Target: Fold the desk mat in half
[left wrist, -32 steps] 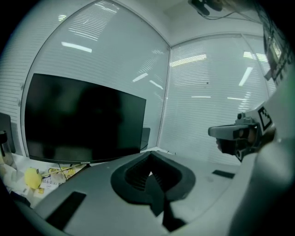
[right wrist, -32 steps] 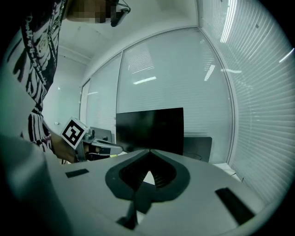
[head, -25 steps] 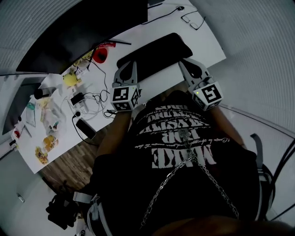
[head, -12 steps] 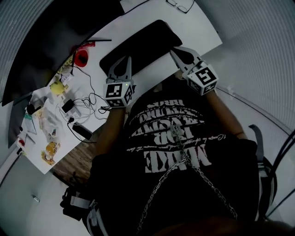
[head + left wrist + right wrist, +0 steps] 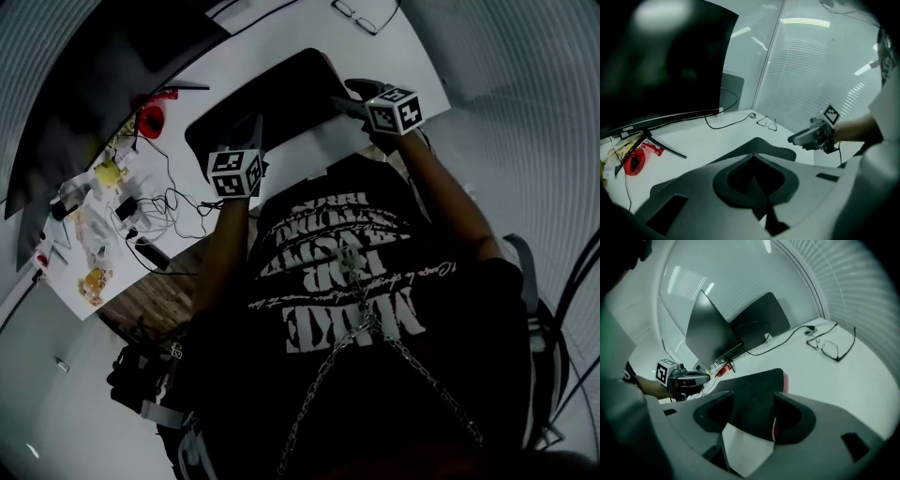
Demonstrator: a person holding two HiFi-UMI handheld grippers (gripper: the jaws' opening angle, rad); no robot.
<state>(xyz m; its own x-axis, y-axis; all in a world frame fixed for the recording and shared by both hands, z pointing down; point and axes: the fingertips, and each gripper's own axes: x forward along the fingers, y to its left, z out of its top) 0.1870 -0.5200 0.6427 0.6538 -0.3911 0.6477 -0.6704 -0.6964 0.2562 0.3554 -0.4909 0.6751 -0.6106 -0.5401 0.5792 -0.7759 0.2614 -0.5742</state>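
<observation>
Desk mat (image 5: 272,101) lay black on the white desk (image 5: 417,70), stretching away ahead of both grippers. The left gripper (image 5: 753,155) had its jaws pressed together on nothing, with the mat's near edge just beyond their tips. The right gripper (image 5: 753,400) had just been opening its jaws. They stood wide, the mat's near corner between them but not pinched, and a red edge showed beside one jaw.

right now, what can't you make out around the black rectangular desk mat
Right gripper view: the right gripper's jaws have just been opening; whether the black rectangular desk mat's corner lies between them or beyond is unclear.
Left gripper view: the shut left gripper hides most of the mat.
Head view: clutter at the white desk's left end is too small to name.
</observation>
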